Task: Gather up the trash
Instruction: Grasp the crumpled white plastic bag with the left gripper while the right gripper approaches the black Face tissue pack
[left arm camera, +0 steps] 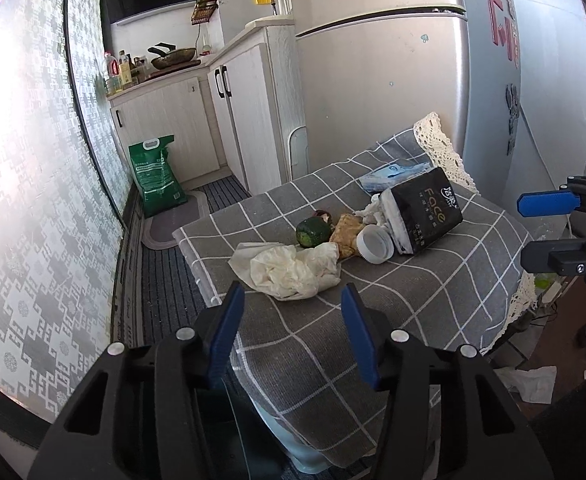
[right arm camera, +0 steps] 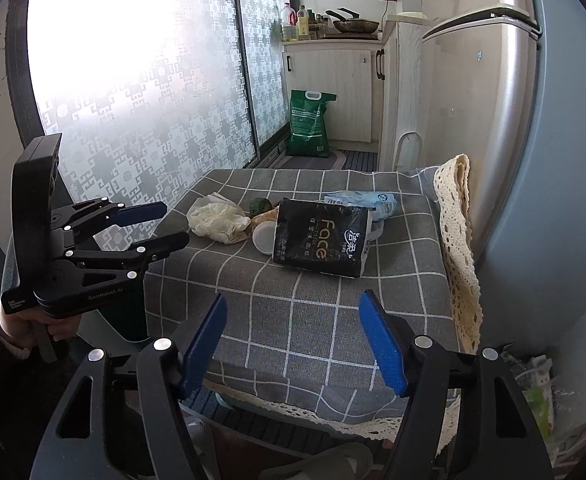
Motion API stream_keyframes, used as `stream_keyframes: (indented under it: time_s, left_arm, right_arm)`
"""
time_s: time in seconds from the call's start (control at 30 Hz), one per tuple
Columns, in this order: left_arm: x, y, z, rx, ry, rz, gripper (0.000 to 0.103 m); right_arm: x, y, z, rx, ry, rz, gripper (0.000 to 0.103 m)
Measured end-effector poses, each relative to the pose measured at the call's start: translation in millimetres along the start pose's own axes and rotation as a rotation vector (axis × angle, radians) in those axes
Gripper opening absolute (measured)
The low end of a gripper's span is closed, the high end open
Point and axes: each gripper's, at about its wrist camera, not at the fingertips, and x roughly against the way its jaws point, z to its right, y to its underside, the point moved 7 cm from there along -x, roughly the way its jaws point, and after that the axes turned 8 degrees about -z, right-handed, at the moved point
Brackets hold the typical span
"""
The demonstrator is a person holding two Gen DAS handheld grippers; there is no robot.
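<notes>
My left claw [left arm camera: 291, 300] hangs spread and empty just short of the crumpled plastic bag [left arm camera: 289, 270], likely my first pickup. On the checked desk [left arm camera: 433, 280], trash clusters mid-cloth: green fruit [left arm camera: 311, 232], white lid [left arm camera: 375, 245], black tissue pack [left arm camera: 425, 212]. My right claw [right arm camera: 293, 322], also spread, waits at the near edge.

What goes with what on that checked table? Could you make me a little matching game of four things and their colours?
Things:
1. tissue pack
2. crumpled bag
3. round lid
4. rotten fruit

Colours:
a. green
b. black with gold letters
c. white, ribbed edge
d. cream, translucent

Pairs: 1-b, 2-d, 3-c, 4-a
</notes>
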Motion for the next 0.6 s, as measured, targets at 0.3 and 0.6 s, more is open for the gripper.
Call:
stream_keyframes:
  time_s: [0.3, 0.6]
  left_arm:
    - [-33, -7, -7, -0.036, -0.013, -0.057, 0.054]
    - [-41, -9, -7, -0.020, 0.024, -0.065, 0.032]
  right_arm:
    - [-12, -11, 2, -0.039, -0.001, -0.011, 0.069]
    - [-30, -13, 6, -0.087, 0.030, -0.026, 0.068]
